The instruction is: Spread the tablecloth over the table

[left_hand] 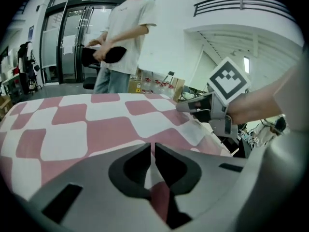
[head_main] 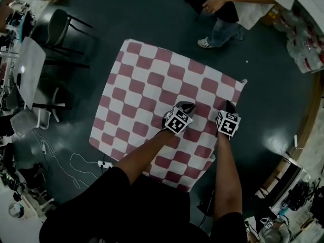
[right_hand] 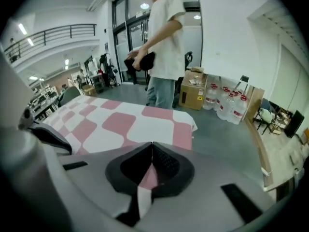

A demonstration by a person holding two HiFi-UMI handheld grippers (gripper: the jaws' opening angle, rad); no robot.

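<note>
Already lying over the table: a red-and-white checked tablecloth [head_main: 152,90], flat on top and covering it so fully that no bare tabletop shows in the head view. Hangs a little at the far right corner [head_main: 242,82].

Left gripper [left_hand: 152,151]: jaws pressed nearly together, with only a thin slit at the tips and, in the hollow behind them, a pink and white strip of the cloth, so pinching it, by the look. Right gripper [right_hand: 151,150]: jaws closed tip to tip, again with a narrow fold of the cloth caught between. Both placed over the near right part of the cloth, side by side but apart, pointing slantwise down.

As for handling: thin, soft and light, to judge from the way it lies. No stiffness at all, so follows a pull only where pinched and wrinkles elsewhere. Probably slides easily on the tabletop; could go askew as a whole under a hard tug on one side. Not fragile. Best taken at the hem or at a corner, with a small fold between the pads, then drawn gently outwards and low with both grippers together. Better not lifted from the middle.
</note>
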